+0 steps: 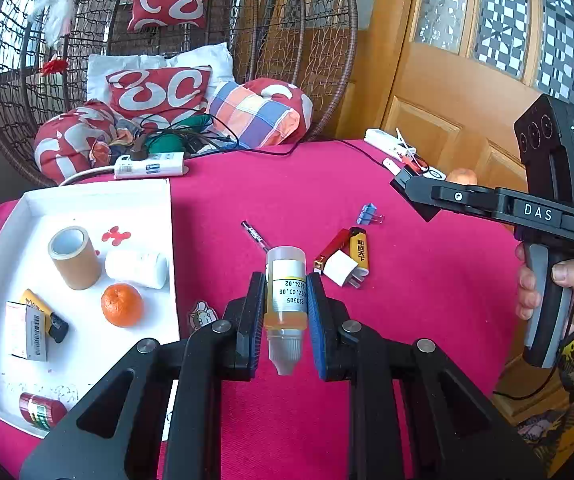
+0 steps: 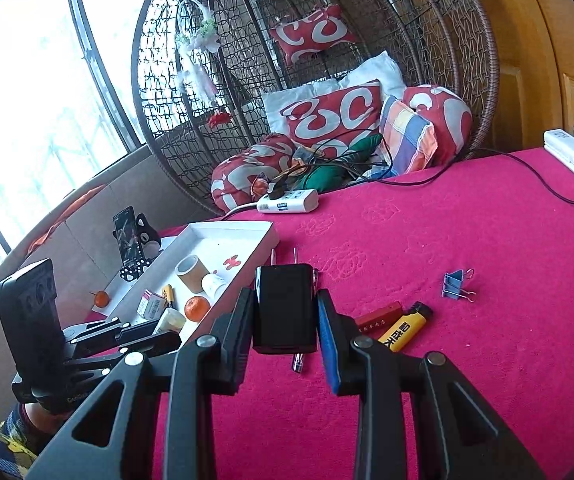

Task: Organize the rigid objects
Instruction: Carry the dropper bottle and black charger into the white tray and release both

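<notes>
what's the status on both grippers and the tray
Left gripper shut on small yellow dropper bottle. Right gripper shut on black plug adapter. White tray partly filled, floor space free. Nothing blocking the way to the tray.

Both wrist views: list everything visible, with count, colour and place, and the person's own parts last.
tray: 1, white, left on the cloth
tape roll: 1, brown, in tray
white bottle: 1, lying in tray
orange: 1, in tray
lighters: 2, red and yellow, on cloth
binder clip: 1, blue, on cloth
white plug: 1, beside the lighters
pen: 1, dark, on cloth
power strip: 1, white, far edge
tablecloth: 1, magenta
dropper bottle: 1, yellowish, held
black charger: 1, held
left hand-held gripper: shut on the dropper bottle
right hand-held gripper: shut on the black charger
hand: 1, on the right grip
</notes>
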Demonstrator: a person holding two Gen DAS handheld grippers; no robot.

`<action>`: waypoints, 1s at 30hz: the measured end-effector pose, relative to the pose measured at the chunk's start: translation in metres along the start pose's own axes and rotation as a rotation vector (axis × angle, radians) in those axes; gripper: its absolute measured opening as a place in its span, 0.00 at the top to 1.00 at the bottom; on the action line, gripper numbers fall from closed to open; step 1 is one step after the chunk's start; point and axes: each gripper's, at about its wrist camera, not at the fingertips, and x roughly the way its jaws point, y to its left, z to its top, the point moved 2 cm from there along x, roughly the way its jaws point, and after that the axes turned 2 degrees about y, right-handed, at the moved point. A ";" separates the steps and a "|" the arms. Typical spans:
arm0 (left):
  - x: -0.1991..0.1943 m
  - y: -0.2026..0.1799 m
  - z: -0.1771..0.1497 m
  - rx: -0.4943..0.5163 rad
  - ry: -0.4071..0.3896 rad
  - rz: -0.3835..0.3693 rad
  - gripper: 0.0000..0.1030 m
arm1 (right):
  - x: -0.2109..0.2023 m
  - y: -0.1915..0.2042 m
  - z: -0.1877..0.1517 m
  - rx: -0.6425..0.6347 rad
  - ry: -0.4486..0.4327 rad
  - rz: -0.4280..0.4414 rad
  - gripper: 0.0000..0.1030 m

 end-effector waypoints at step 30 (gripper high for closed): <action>-0.033 0.059 0.000 -0.129 -0.083 0.059 0.81 | 0.053 0.045 0.016 -0.046 0.095 0.111 0.71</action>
